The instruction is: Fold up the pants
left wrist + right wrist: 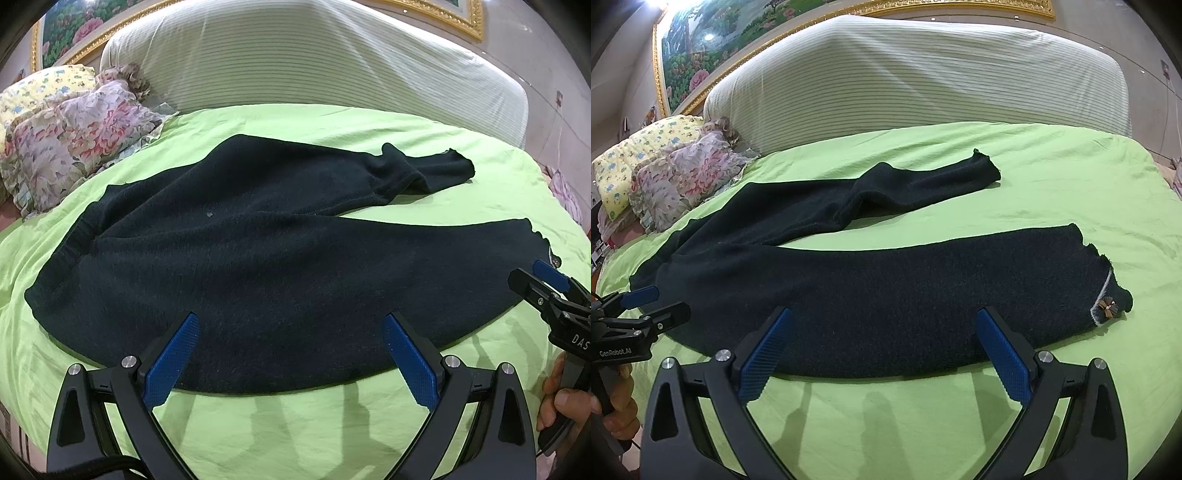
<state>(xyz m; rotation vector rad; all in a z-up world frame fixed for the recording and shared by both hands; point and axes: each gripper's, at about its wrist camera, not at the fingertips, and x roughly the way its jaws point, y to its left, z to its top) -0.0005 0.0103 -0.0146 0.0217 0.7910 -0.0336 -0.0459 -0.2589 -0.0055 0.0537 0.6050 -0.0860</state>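
— Lime-green sheet [1052,192] covers the bed, with a striped white headboard cover [923,74] behind it and a gold-framed flower painting [701,48] on the wall above. Where do the pants lie?

— Dark pants [886,295] lie flat on the sheet, waistband toward the floral pillows [687,177], both legs running away from those pillows. The nearer leg is straight; the farther leg is creased partway along. A small brown bow with a pale trim [1107,309] sits at the nearer leg's hem.

— And the tongs?

— Left tongs [291,328] are spread wide, blue pads [171,360] over the near edge of the pants on the waist half, gripping nothing. Right tongs [884,325] are also spread wide over the near edge of the nearer leg, empty. In the left view the right tongs show by the nearer hem, a hand [557,398] on the handle; in the right view the left tongs show near the waistband.

— Any writing?

— "GenRobot.AI" on the left unit, seen from the right view; "DAS" on the right unit, the rest cut off.

— Anything else about?

— A yellow printed pillow [635,155] beyond the floral ones. Both lie beside the waistband end, apart from the pants.
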